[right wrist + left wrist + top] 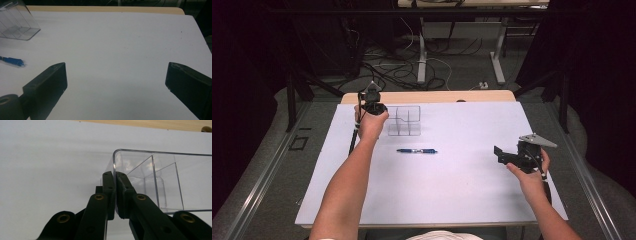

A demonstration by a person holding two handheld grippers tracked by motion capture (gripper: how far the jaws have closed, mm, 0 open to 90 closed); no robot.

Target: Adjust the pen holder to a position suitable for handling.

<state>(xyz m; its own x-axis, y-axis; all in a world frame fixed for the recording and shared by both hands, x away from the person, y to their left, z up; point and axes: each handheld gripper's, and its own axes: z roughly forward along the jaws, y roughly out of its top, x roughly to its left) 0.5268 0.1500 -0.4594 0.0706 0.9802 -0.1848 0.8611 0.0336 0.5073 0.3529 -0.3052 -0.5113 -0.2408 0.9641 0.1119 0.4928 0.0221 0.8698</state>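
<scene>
A clear plastic box (404, 121) with inner dividers stands on the white table (462, 195) toward the far left. My left gripper (115, 175) is shut on the box's near side wall (114, 162), one jaw outside and one inside. In the high view the left gripper (373, 106) sits at the box's left edge, mostly hidden by the hand. A blue pen (417, 151) lies flat in the middle of the table. My right gripper (503, 156) hovers over the right side, open and holding nothing, its jaws (116, 72) wide apart and pointing left toward the pen (12, 61).
A wooden strip (427, 96) runs along the table's far edge behind the box. Beyond it are desk legs and cables on the floor. In the right gripper view the box (17, 25) is at the upper left.
</scene>
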